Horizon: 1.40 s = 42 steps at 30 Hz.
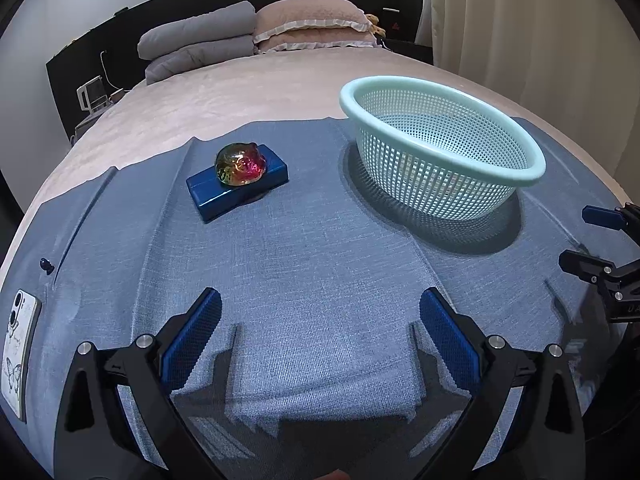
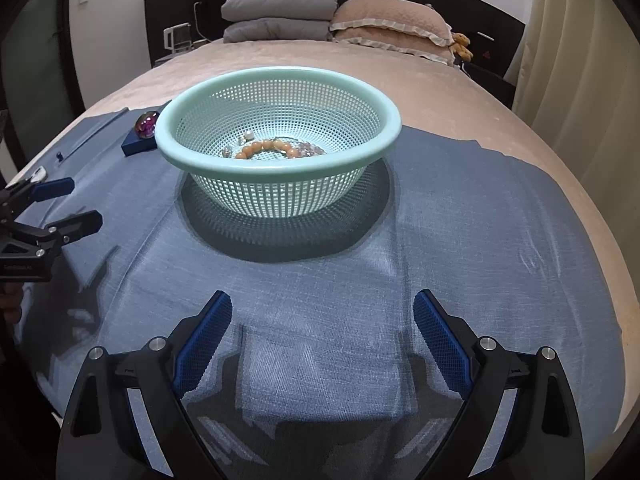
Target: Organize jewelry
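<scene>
The bead bracelets [image 2: 276,148] are seen lying in the mint basket [image 2: 376,152] on the bed; light, slippery strands, probably best pinched across one cord. The fingers of the left gripper [image 1: 320,328] and right gripper [image 2: 322,324] are spread wide, empty.

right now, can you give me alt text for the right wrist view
A mint green mesh basket sits on a blue cloth spread over a bed, holding an orange bead bracelet. The open right gripper hovers in front of it, empty.
</scene>
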Available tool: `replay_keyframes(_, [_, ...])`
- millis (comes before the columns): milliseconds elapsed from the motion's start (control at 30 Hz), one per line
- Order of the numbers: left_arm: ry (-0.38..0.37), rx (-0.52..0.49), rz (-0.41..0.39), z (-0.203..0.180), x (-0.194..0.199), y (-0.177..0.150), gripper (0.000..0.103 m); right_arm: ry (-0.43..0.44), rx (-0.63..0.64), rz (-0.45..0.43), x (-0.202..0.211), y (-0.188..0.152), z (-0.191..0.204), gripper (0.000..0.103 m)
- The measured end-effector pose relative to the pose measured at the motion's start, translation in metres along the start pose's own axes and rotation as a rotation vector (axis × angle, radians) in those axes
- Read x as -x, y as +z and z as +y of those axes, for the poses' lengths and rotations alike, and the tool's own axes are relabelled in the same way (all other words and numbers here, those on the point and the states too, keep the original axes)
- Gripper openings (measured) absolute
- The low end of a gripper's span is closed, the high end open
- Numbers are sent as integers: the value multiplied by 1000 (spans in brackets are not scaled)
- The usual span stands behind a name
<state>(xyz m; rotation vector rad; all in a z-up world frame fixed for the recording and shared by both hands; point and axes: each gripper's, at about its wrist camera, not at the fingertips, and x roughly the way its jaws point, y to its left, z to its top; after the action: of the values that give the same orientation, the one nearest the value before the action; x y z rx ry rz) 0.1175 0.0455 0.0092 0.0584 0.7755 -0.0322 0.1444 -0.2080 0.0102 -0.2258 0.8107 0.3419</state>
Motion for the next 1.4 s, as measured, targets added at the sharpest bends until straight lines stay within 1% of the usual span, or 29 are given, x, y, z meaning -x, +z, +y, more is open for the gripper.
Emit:
replay_keyframes(400, [0, -12, 0, -6, 2, 0, 97, 4, -8, 0, 1, -1, -2, 88])
replay_keyframes(600, [-1, -8, -27, -8, 10, 2, 97, 6, -13, -14, 5, 0, -3, 88])
replay_keyframes(1033, [-7, -15, -48, -16, 24, 5, 97, 11, -3, -24, 15, -2, -2, 88])
replay_keyframes(1267, [-3, 19, -58, -15, 30, 5, 97, 15, -11, -45, 22, 1, -3, 88])
replay_keyframes(1400, [15, 44, -69, -11, 34, 6, 97, 17, -19, -62, 27, 1, -3, 88])
